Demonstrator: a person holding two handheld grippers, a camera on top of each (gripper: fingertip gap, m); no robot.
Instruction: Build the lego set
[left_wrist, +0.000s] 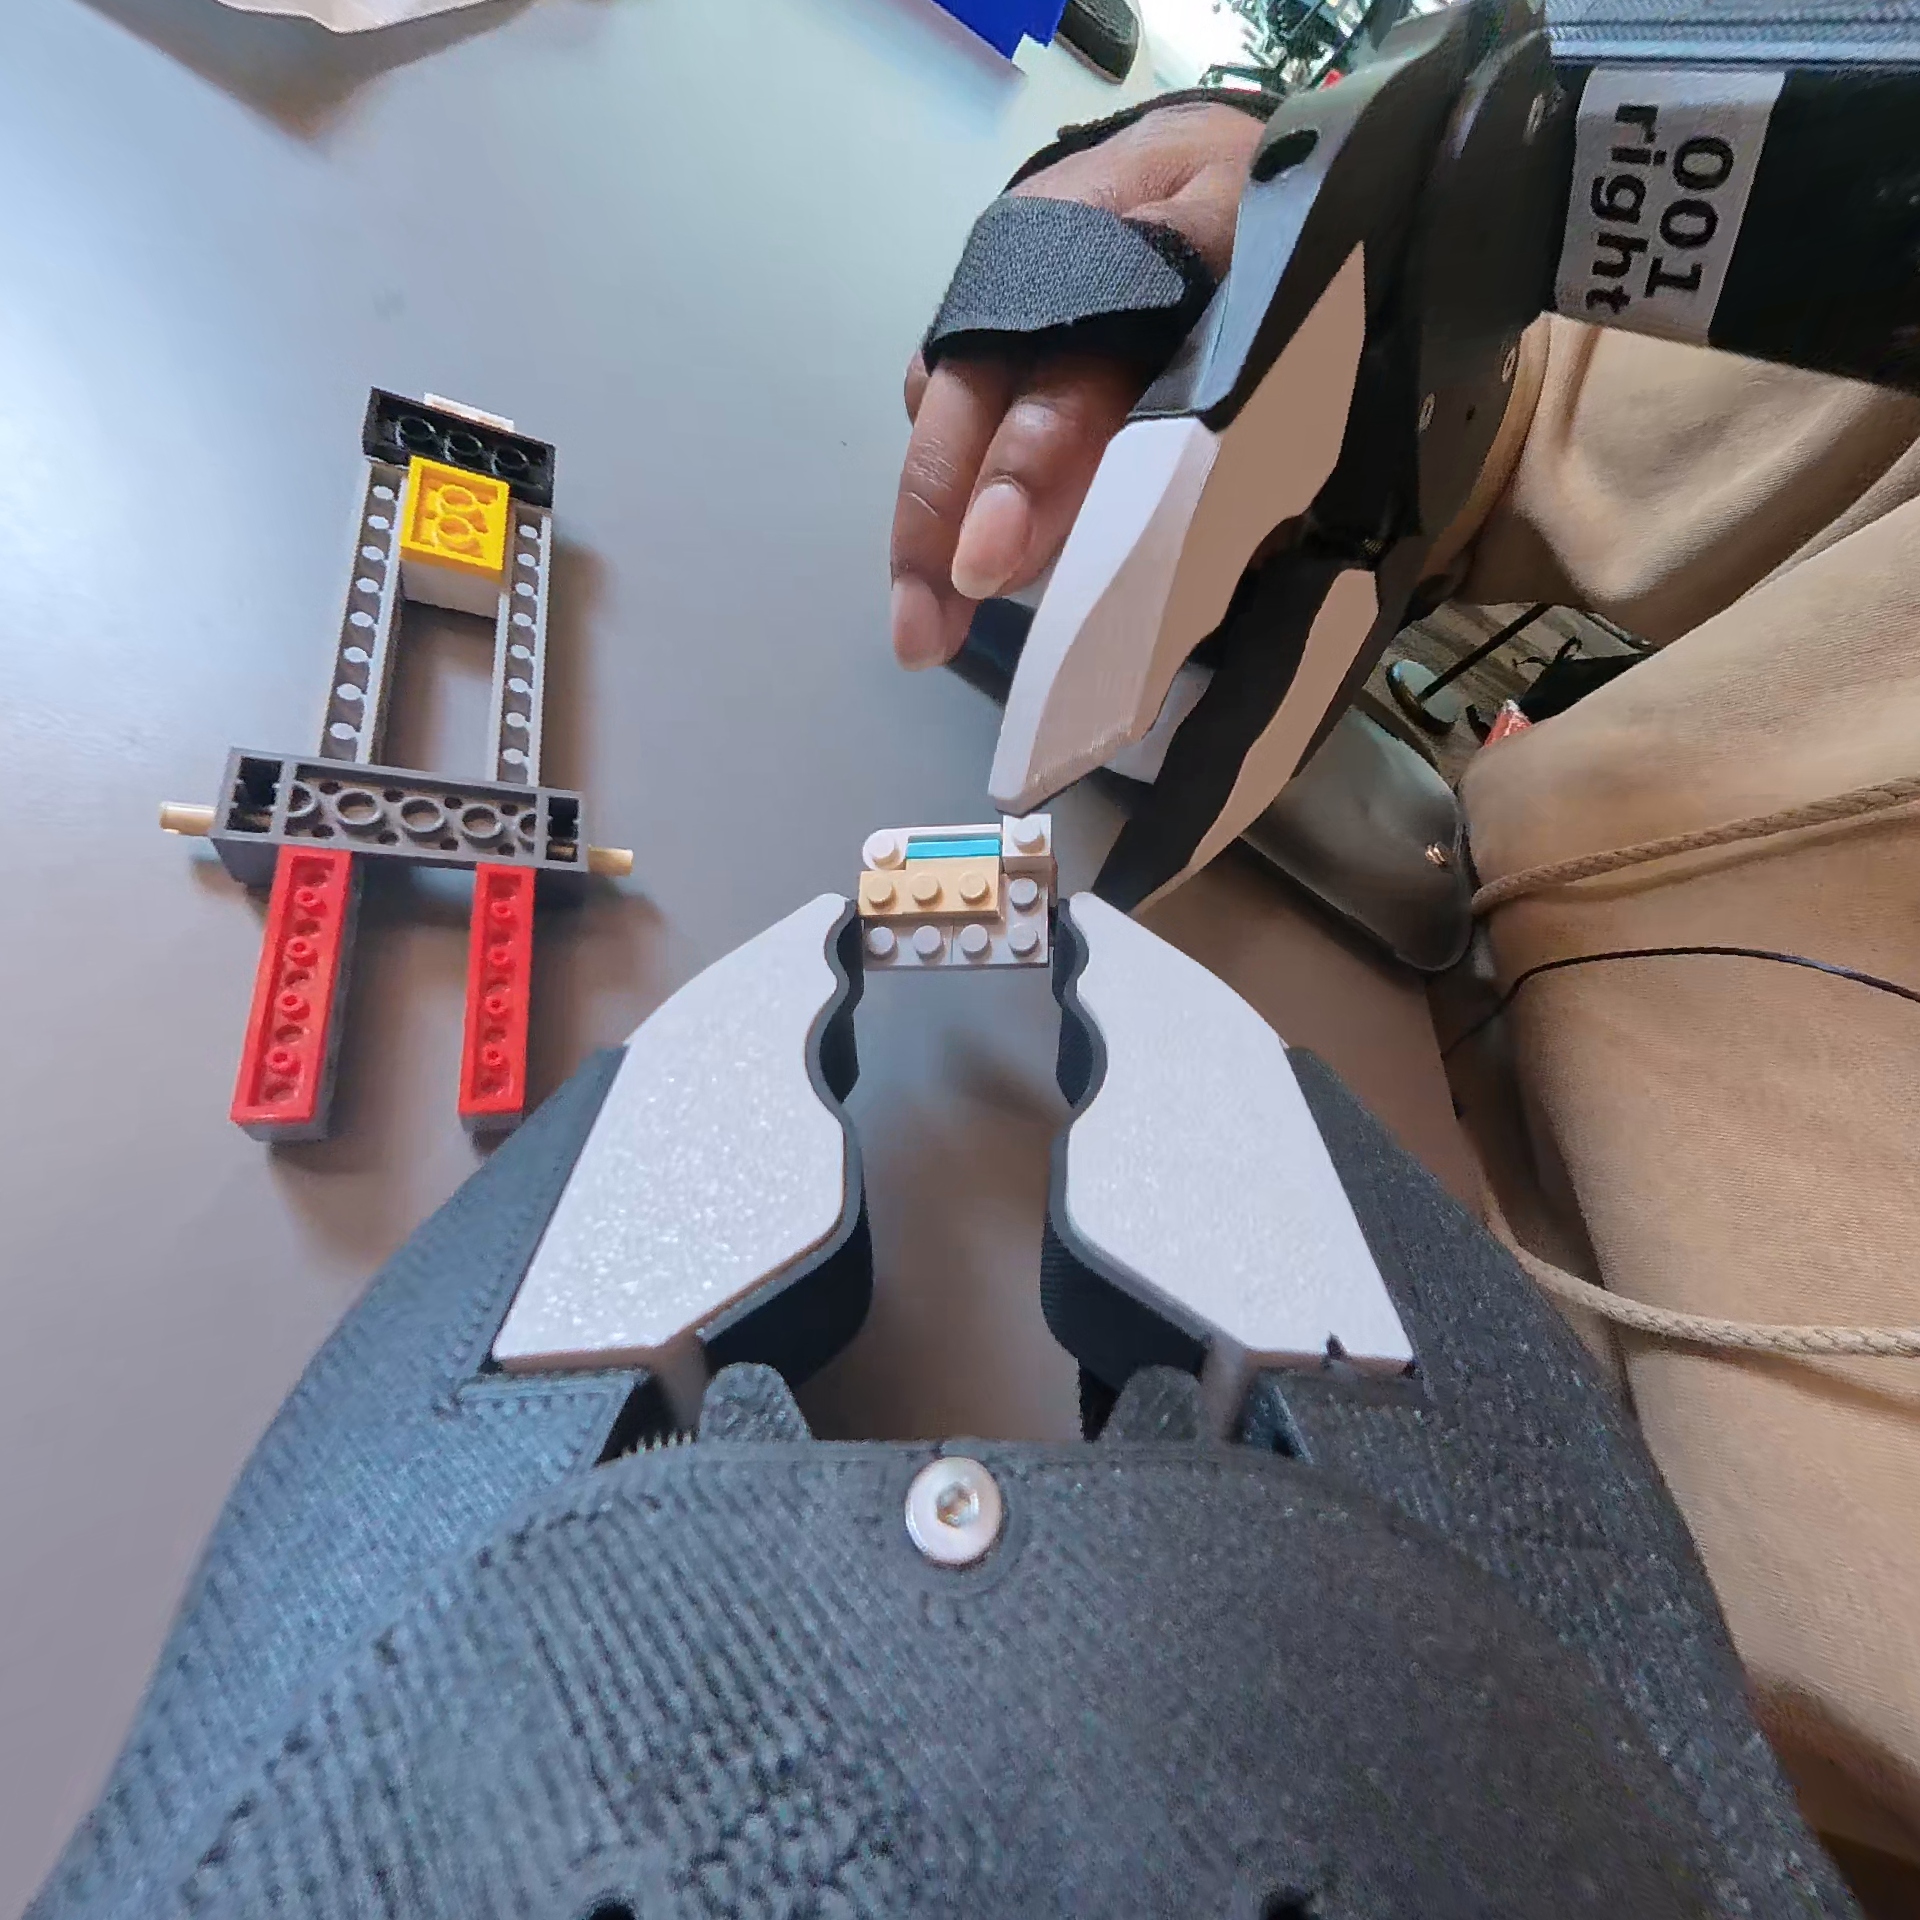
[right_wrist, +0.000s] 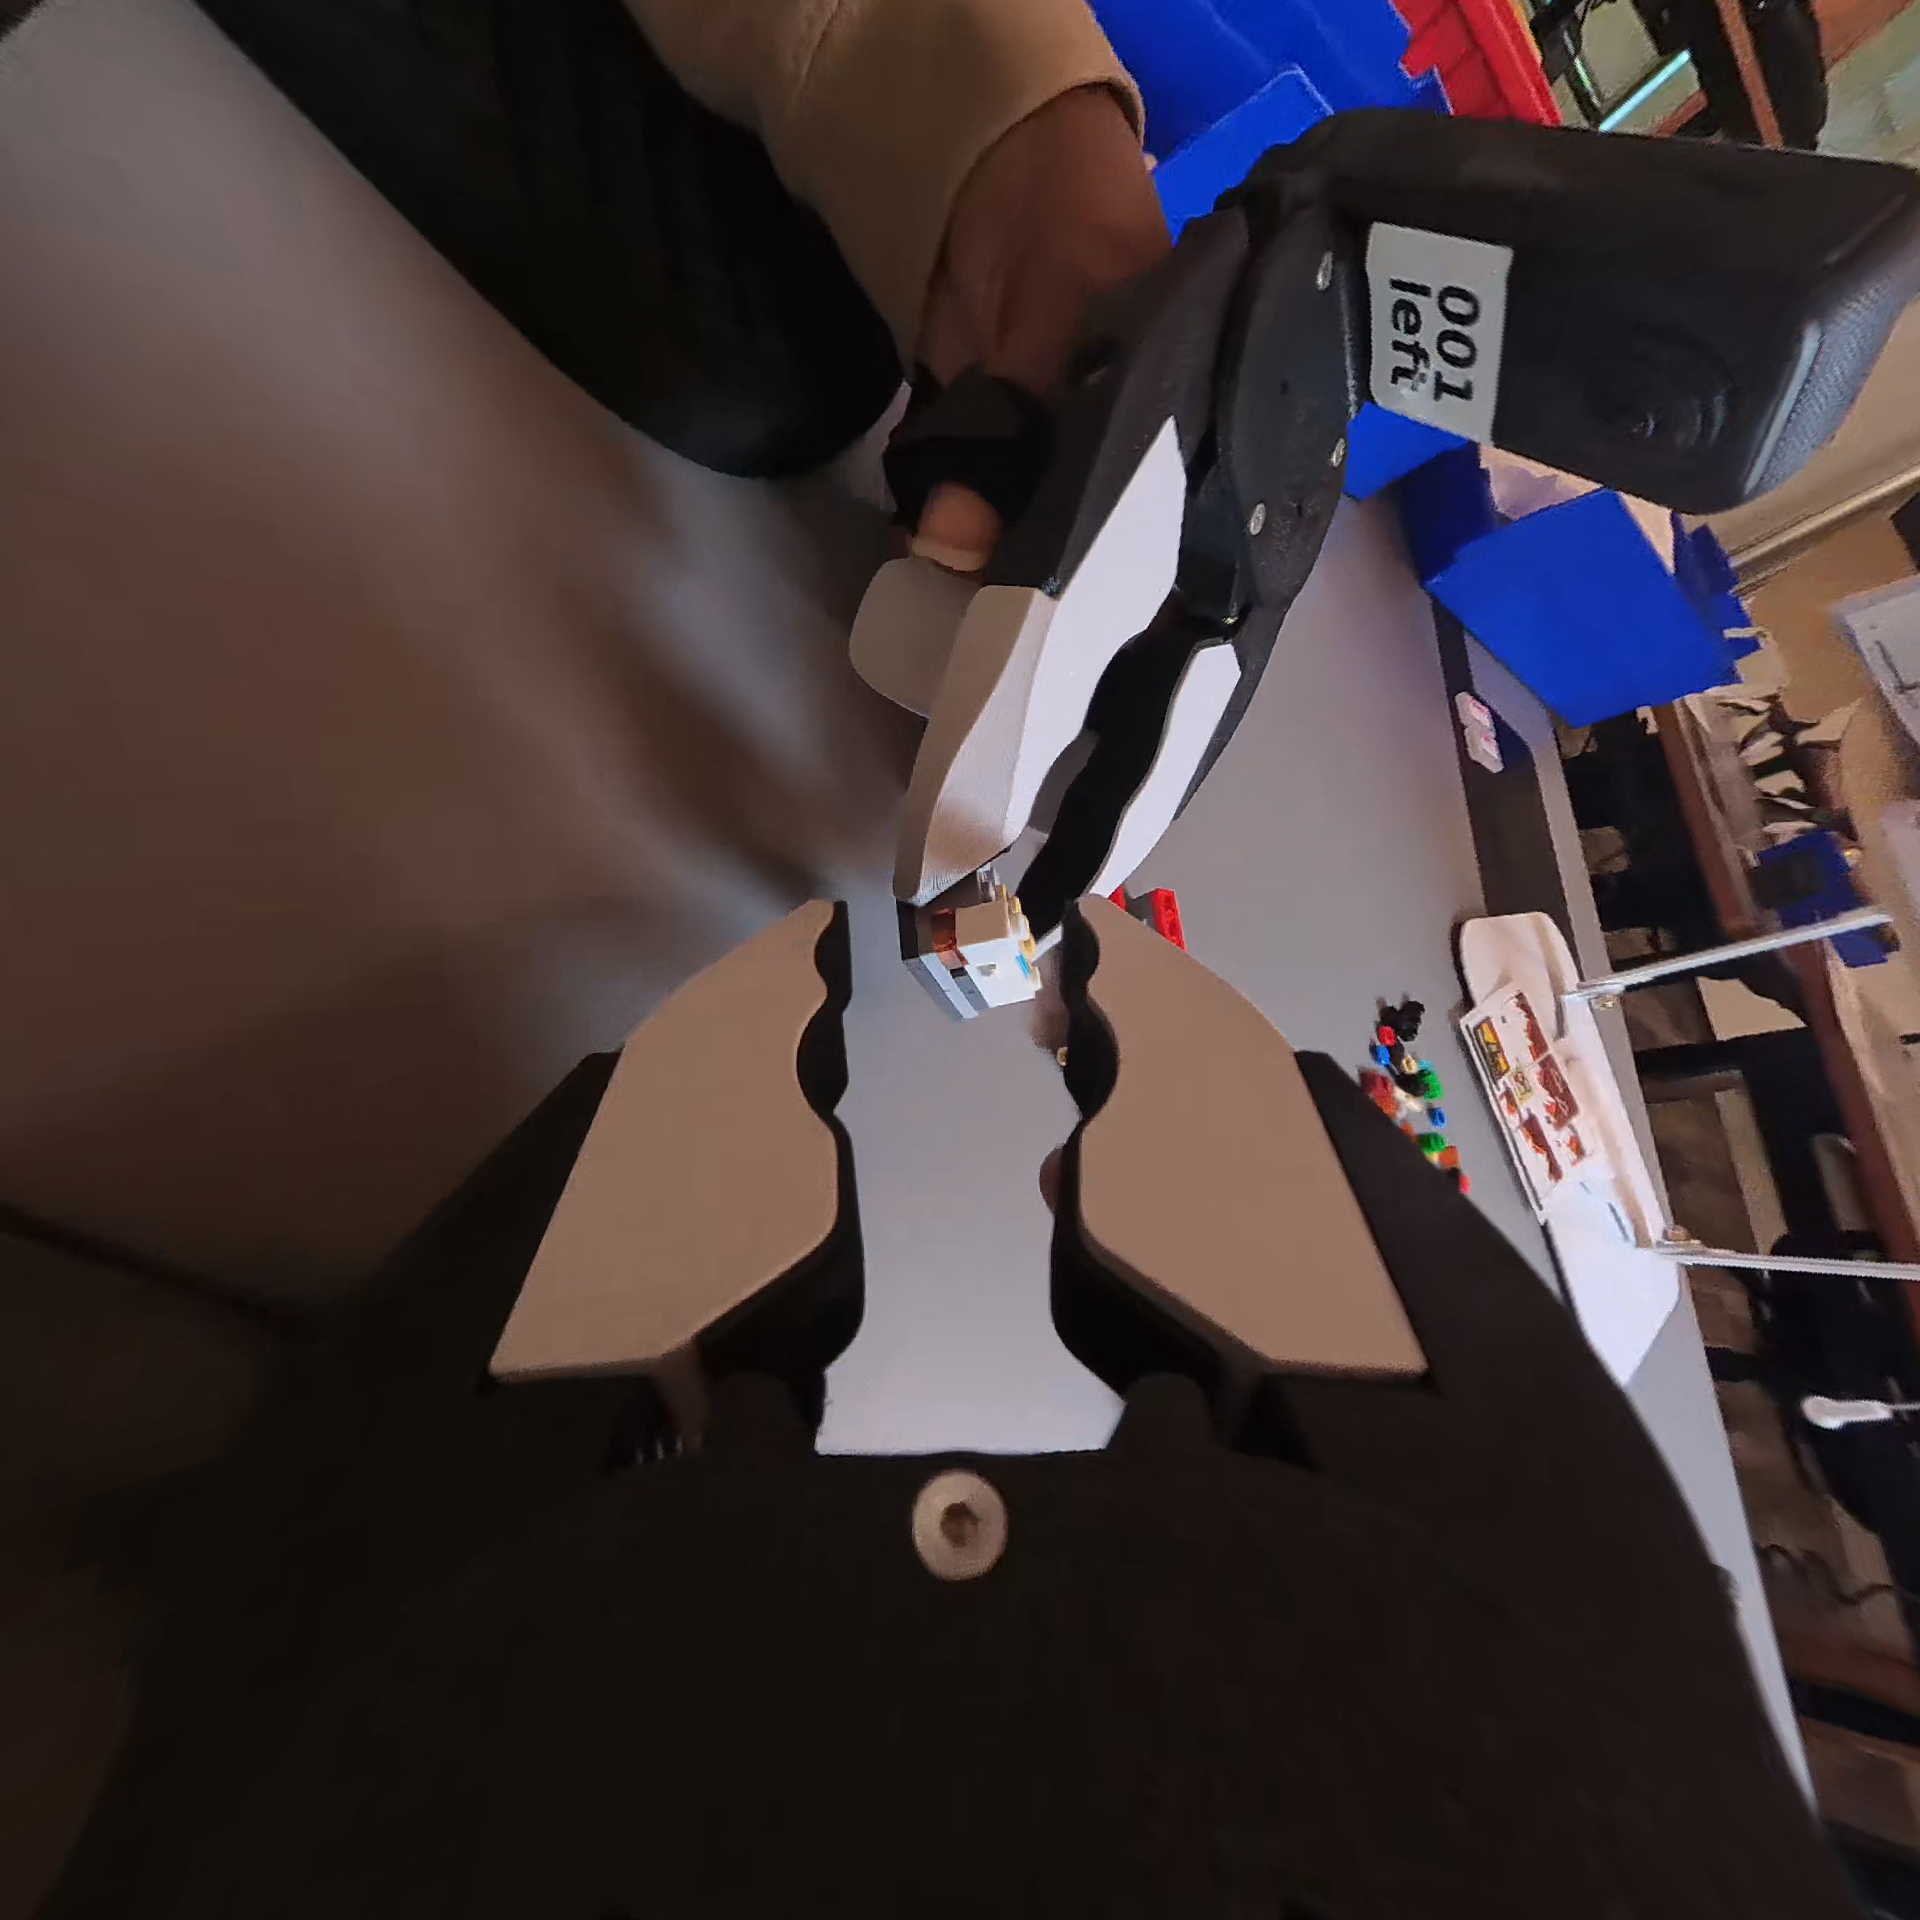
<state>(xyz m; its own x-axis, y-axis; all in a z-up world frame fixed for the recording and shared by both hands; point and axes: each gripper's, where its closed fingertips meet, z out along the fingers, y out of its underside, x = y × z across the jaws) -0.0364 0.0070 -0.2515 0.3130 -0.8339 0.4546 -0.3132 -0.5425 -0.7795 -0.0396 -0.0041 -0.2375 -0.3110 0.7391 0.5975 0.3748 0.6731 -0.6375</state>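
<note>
The small brick assembly (left_wrist: 956, 904), grey plates below with a tan plate, a teal tile and a white brick on top, sits pinched between the fingertips of the left tool (left_wrist: 954, 930), raised off the grey surface (left_wrist: 675, 312); the tips press against its two short ends while the rest of the fingers stand well apart behind them. The right tool (left_wrist: 1070, 831) comes in from above and to the right, its fingers part-way spread with a clear gap between them; in the left wrist view its lighter fingertip meets the white brick at the assembly's top right corner, though whether it truly presses on it or only hovers just over it is hard to tell. In the right wrist view the same assembly (right_wrist: 971, 961) shows between the right tool (right_wrist: 961, 935) and the left tool (right_wrist: 997, 883), but it is small, partly covered by the left fingertip and hard to read. Left of the held piece, well apart on the surface, lies a larger flat frame (left_wrist: 384, 769) of grey beams with a yellow brick, a black brick, two red beams and tan pins at its sides. Farther off in the right wrist view are loose small pieces (right_wrist: 1408, 1091), an instruction sheet (right_wrist: 1538, 1112) and blue bins (right_wrist: 1579, 613), the bins cut off by the frame edge.
</note>
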